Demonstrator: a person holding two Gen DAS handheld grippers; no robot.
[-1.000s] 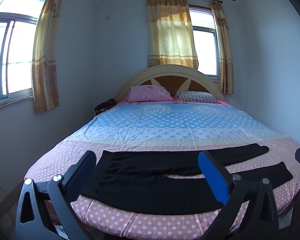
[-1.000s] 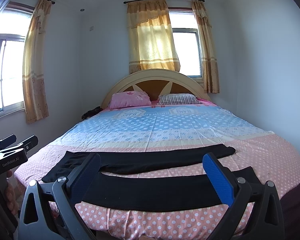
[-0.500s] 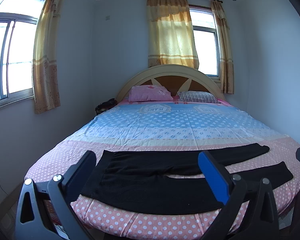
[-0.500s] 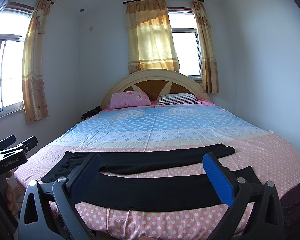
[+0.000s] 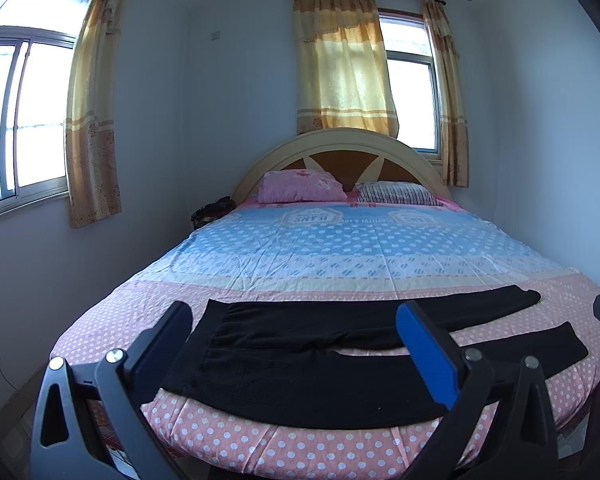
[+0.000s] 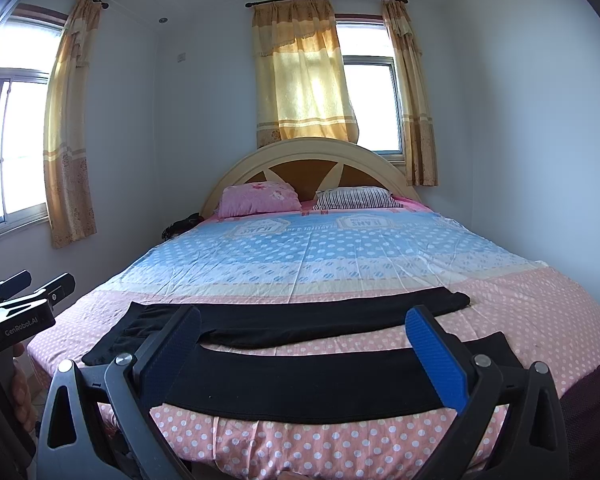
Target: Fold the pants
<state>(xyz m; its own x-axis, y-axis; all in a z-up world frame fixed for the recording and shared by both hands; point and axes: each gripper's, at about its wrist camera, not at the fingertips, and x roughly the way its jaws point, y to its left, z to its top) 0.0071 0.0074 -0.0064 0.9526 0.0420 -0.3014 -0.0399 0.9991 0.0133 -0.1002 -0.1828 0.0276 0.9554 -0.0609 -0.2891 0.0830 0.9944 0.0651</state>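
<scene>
Pre-grasp, nothing folded yet — black pants (image 5: 300, 364) spread flat along the bed's (image 5: 300, 444) foot edge, waist toward its left corner, legs apart toward the right; left gripper (image 5: 296, 336) and right gripper (image 6: 304, 340) hovering short, jaws wide, empty — next: pinch far leg, lay over near leg.

Left gripper (image 5: 292, 328) sat low in the left wrist frame, jaws spread wide, nothing between the fingers (image 5: 424, 354). Right gripper (image 6: 300, 332) matched it in the right wrist frame: low centre, wide apart, empty. At the far left edge of the right wrist view the left gripper showed side-on, with what was probably a hand (image 6: 20, 384) gripping below it, partly cut off.
</scene>
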